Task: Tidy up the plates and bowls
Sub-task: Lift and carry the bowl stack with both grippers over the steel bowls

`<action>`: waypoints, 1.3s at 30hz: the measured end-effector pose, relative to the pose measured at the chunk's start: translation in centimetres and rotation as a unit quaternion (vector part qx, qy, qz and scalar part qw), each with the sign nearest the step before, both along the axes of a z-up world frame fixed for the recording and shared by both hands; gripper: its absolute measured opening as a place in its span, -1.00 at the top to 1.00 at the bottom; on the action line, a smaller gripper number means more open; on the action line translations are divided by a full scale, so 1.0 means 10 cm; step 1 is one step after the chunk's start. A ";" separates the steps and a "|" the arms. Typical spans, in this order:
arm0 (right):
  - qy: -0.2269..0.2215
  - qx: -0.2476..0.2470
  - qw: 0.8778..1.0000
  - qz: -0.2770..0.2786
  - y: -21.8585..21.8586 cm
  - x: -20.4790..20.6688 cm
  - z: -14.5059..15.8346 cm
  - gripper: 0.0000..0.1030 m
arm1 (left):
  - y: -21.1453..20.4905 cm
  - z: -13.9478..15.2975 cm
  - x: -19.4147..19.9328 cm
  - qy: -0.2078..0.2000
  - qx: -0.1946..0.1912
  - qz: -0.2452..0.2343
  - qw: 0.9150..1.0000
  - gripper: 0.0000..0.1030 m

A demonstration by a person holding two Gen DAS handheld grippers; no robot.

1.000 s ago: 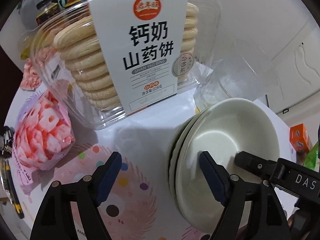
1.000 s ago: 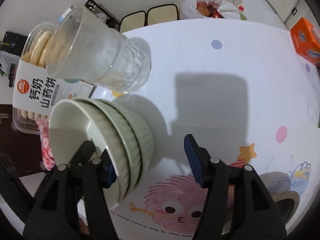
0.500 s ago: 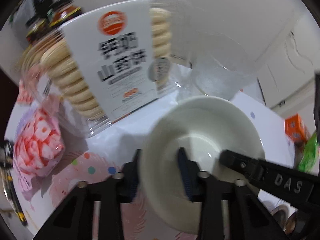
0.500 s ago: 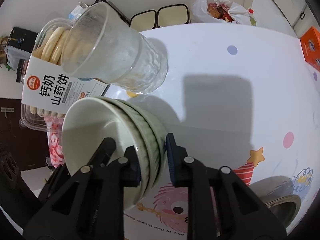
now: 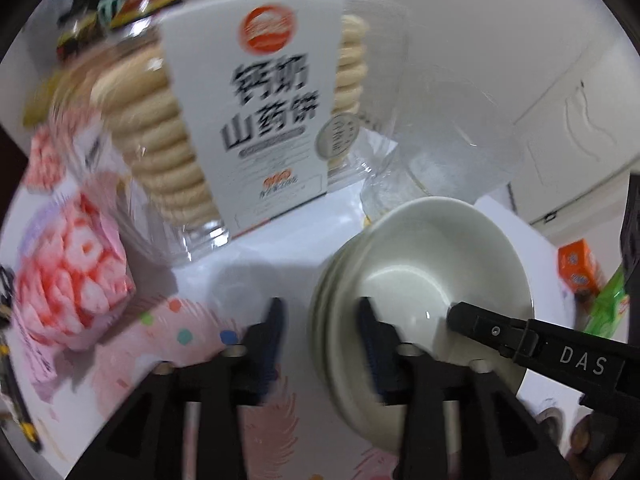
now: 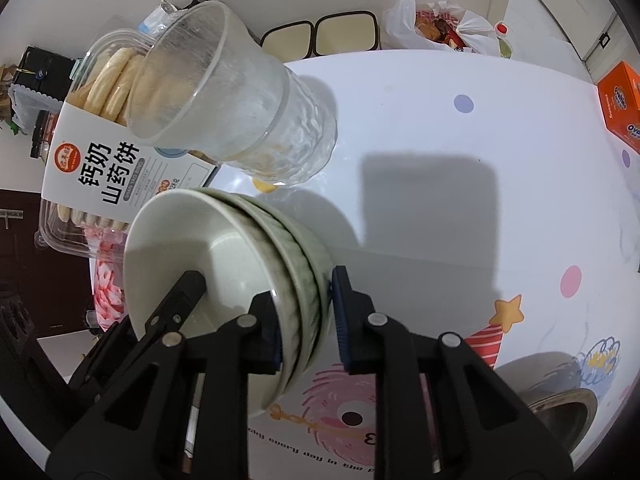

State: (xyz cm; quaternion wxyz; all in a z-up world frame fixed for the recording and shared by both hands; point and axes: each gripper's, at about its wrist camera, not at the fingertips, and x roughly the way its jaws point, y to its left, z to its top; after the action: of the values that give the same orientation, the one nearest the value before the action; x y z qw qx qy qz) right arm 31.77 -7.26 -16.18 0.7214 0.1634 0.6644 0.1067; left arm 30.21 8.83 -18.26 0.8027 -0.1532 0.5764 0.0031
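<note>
Upright stack of bowls (image 6: 224, 264), mouths up, rim clamped in right gripper (image 6: 306, 320); left gripper (image 5: 320, 344) opening astride rim.

We're at a home dining table (image 6: 420, 128), its cloth printed with cartoon dots and monsters; a biscuit box (image 5: 256, 120), a glass cup (image 6: 240, 104), stacked bowls (image 6: 224, 264) and a grocery bag (image 6: 440, 24) at the far edge crowd it.
</note>
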 end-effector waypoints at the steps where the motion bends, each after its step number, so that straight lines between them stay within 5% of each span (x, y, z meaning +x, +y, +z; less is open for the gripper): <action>1: 0.000 0.000 1.000 0.000 0.00 0.00 0.00 0.57 | 0.05 -0.03 -0.01 0.005 -0.014 0.005 1.000 -0.13; 8: -0.004 -0.001 1.000 -0.011 -0.01 -0.03 0.01 0.57 | 0.16 -0.06 -0.08 0.004 -0.001 0.014 1.000 -0.41; 9: -0.005 -0.001 1.000 -0.011 -0.01 -0.04 0.01 0.58 | 0.12 -0.05 -0.06 0.002 0.014 0.006 1.000 -0.37; 12: -0.006 0.000 1.000 -0.014 -0.02 -0.04 0.01 0.57 | -0.05 0.08 -0.01 -0.011 0.051 -0.025 0.998 0.37; 15: -0.005 -0.001 1.000 -0.012 -0.02 -0.04 0.02 0.57 | -0.21 0.13 0.04 -0.004 0.076 -0.041 0.996 0.58; 20: -0.006 -0.005 1.000 -0.005 0.01 -0.04 0.03 0.57 | -0.16 0.14 0.01 -0.001 0.063 -0.004 0.998 0.62; 39: 0.003 -0.004 1.000 0.000 -0.05 -0.21 0.04 0.58 | -0.21 0.18 -0.21 0.017 0.058 -0.016 0.998 0.66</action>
State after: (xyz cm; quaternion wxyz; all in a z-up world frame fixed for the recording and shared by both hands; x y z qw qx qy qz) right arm 29.71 -7.81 -15.82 0.7197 0.1609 0.6674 0.1040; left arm 28.15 6.73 -16.42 0.8000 -0.0975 0.5915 0.0266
